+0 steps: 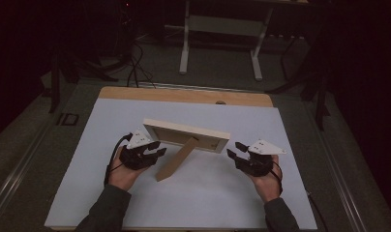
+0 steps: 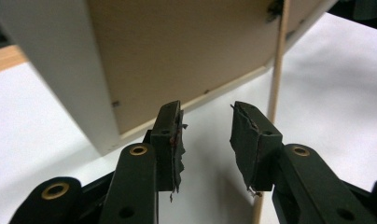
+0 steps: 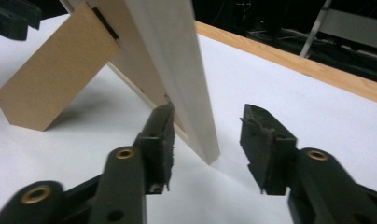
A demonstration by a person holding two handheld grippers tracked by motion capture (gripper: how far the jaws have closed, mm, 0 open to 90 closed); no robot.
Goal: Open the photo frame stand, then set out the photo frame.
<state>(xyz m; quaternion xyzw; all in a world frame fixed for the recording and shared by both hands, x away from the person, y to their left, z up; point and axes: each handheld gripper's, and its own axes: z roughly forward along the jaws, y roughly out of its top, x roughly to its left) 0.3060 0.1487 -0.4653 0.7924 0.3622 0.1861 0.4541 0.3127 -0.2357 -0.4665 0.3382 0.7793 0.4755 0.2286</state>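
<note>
A wooden picture frame (image 1: 186,134) stands on the white table (image 1: 87,183), back showing, propped by its stand (image 1: 176,159). No writing is readable. The left gripper (image 1: 157,148) and right gripper (image 1: 236,150) flank it, jaws apart, holding nothing.

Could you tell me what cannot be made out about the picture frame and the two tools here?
- Picture frame: its front faces away in the high view, so any picture is hidden.
- Stand: left tool view shows it edge-on.
- Right tool: whether a pad touches the frame's edge is unclear.
- Far room: too dark.

Both tongs (image 1: 152,149) (image 1: 236,151) open, facing inward
</note>
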